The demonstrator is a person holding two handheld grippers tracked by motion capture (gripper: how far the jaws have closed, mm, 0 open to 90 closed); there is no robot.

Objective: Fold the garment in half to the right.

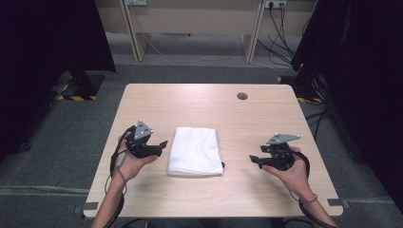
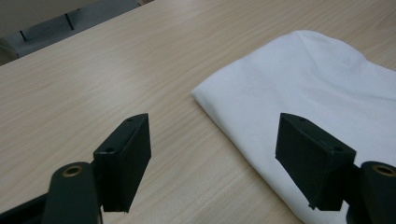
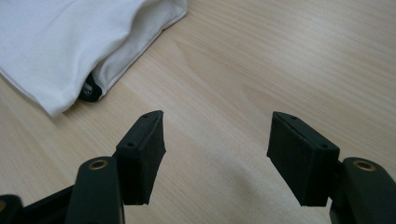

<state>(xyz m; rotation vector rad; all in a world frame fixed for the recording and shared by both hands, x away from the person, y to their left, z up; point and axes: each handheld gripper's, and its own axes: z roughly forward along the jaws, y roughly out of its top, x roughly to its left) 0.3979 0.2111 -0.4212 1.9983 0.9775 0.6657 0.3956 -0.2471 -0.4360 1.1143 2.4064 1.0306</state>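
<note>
Left gripper jaws wide; folded cloth cut off right.

White cloth — 1 item, folded into a flat rectangle, lying on the wooden table near its front edge; small black part showing at 1 corner.

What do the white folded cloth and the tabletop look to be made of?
Folded white cloth: soft matte fabric, probably cotton knit; it creases and its layered edges sag. Table: pale wood-grain top, likely laminate; the streaked grain is smooth with a faint sheen.
</note>
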